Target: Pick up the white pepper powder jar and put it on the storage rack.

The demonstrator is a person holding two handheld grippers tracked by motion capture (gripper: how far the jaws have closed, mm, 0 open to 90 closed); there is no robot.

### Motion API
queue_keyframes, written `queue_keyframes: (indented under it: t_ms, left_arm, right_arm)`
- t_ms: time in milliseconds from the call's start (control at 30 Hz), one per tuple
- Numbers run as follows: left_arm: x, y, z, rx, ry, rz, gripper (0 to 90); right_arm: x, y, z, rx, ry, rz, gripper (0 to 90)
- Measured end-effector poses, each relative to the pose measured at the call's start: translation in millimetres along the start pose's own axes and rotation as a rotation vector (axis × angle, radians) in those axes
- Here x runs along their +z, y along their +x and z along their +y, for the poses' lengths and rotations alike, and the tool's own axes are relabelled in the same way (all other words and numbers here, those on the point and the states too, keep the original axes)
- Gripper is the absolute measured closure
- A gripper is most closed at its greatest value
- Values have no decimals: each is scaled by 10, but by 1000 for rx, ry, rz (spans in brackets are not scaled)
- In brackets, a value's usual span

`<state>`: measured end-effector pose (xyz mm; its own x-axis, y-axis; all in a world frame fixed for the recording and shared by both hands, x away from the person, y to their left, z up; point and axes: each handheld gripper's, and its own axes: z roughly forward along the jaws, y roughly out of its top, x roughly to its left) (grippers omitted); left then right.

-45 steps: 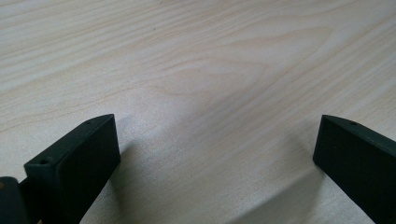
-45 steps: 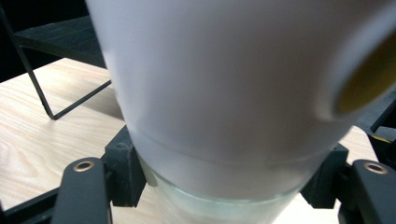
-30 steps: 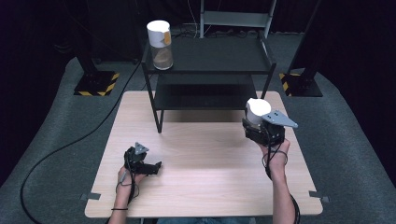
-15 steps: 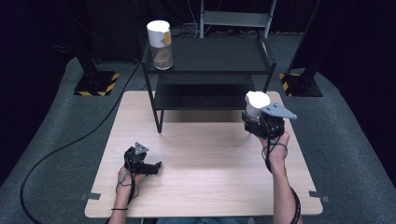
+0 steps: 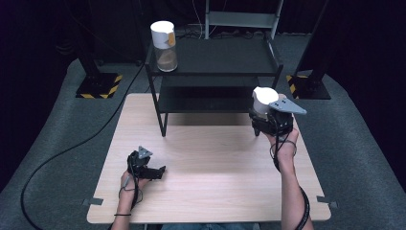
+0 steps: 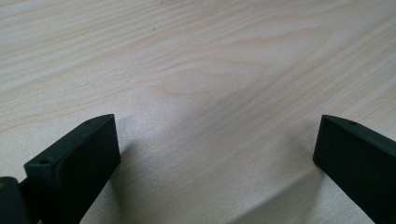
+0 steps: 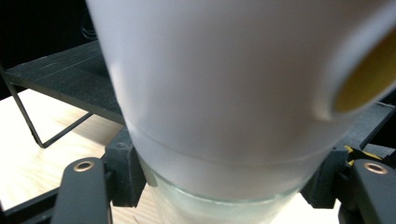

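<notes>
The right gripper is raised in front of the black metal shelf rack, its jaws clamped around a white-lidded glass jar. The left gripper rests on the pale wooden table, jaws wide apart and empty.

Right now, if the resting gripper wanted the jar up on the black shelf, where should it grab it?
Probably around the clear glass body of the jar, below its wide white lid. It stands upright near the top shelf's left front corner, so coming level from the table side looks easiest. The left gripper is open already.
</notes>
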<state>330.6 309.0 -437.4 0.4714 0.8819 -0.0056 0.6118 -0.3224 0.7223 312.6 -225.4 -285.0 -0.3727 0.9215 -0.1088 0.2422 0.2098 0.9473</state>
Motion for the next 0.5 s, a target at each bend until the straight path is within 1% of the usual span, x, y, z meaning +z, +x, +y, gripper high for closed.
queue_keyframes:
  t_ms: [500]
  left_arm:
    - [0, 1, 0, 0, 0, 0, 3]
  right_arm:
    - [-30, -73, 257, -12, -4, 7, 299]
